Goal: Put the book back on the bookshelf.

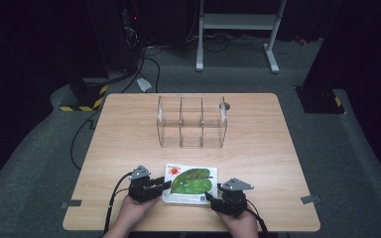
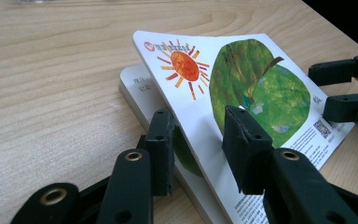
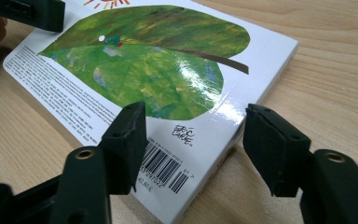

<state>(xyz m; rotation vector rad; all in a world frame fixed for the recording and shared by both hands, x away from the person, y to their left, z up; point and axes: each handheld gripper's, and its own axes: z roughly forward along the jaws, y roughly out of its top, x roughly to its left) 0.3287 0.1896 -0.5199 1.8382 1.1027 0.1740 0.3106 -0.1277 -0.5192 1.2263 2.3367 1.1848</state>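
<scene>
A picture book (image 1: 191,182) with a green leaf and an orange sun on its cover lies near the table's front edge. In the left gripper view its cover (image 2: 256,84) is lifted off the white pages (image 2: 137,88) and slants between the jaws of my left gripper (image 2: 198,116). One jaw is under the cover and one above it, with a gap left, so the gripper is open. My right gripper (image 3: 196,112) is open at the book's (image 3: 144,60) barcode corner, one jaw over the cover and one beside the edge. The two grippers (image 1: 164,186) (image 1: 212,196) flank the book.
A clear plastic organiser (image 1: 192,121) with three compartments stands upright at the middle back of the wooden table (image 1: 258,148). A small round fitting (image 1: 224,105) sits by its far right corner. Cables and a metal stand are on the floor beyond.
</scene>
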